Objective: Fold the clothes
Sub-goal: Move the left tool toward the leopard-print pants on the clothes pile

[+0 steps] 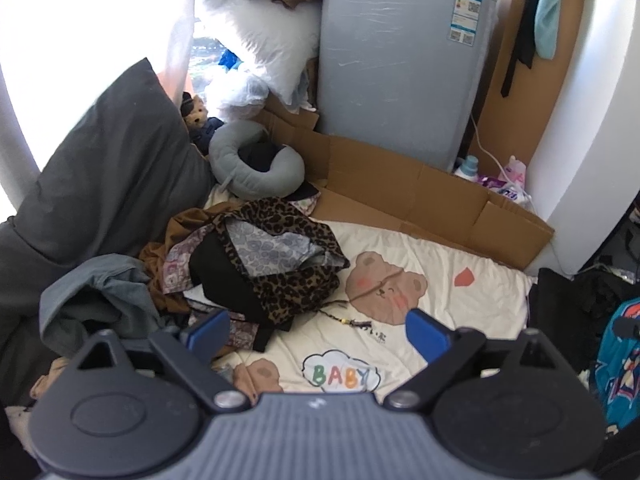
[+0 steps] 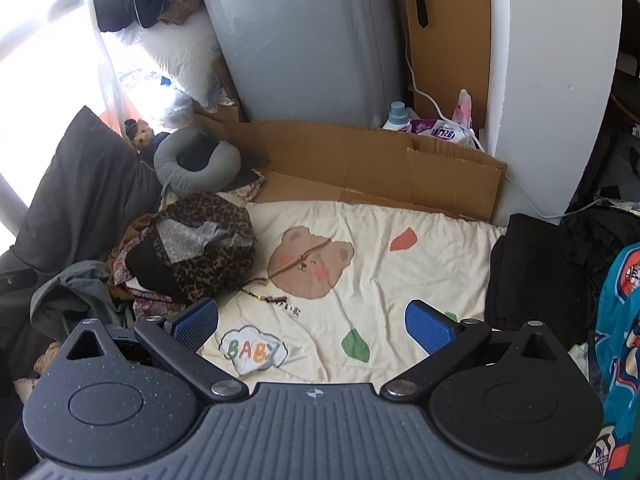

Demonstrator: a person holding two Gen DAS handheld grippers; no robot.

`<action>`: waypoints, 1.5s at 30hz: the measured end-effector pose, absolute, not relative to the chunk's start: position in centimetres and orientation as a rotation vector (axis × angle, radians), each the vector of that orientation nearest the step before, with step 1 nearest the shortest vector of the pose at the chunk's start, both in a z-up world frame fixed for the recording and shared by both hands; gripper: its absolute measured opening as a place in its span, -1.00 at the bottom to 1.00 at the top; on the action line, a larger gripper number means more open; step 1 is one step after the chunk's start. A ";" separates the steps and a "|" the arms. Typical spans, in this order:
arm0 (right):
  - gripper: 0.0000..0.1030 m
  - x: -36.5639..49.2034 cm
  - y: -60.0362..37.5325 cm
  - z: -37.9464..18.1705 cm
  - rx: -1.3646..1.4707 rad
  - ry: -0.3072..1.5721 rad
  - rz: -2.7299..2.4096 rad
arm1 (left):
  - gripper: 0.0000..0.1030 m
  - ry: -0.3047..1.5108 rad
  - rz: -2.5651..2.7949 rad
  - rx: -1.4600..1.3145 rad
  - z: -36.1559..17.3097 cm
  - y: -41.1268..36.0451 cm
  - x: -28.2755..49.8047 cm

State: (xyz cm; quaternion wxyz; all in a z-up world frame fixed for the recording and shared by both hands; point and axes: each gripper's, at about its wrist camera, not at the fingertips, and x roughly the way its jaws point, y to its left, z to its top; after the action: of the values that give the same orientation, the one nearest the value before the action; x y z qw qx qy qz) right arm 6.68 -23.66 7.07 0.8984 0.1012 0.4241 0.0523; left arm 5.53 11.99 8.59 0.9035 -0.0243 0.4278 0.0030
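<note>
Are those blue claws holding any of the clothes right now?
No. The left hand-held gripper and the right hand-held gripper are both open and empty above the cream blanket.

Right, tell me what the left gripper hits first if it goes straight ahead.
Most likely the cream bear blanket. The left gripper is open and empty, pointing down at bare blanket just right of the leopard-print clothes pile. Depth is unclear, so its left finger might brush the pile.

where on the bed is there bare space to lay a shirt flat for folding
The cream bear-print sheet lies bare between the clothes pile on the left and the black fabric on the right, bordered behind by cardboard. Only a beaded cord lies beside the pile. The left side is crowded: pile, grey garment, neck pillow.
</note>
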 end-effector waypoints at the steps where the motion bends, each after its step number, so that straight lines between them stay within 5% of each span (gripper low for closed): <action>1: 0.99 7.1 -23.7 7.0 0.208 0.877 0.110 | 0.84 0.887 0.005 -0.060 8.4 12.2 5.9; 45: 0.99 23.3 -24.8 -0.8 0.154 0.866 0.152 | 0.77 0.882 0.010 -0.131 -5.0 14.6 22.3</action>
State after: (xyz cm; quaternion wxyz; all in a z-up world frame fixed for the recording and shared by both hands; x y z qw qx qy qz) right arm 23.26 -24.81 -0.80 0.9021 0.0747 0.4186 0.0735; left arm 22.28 14.59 -5.04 0.9022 -0.0633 0.4267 0.0047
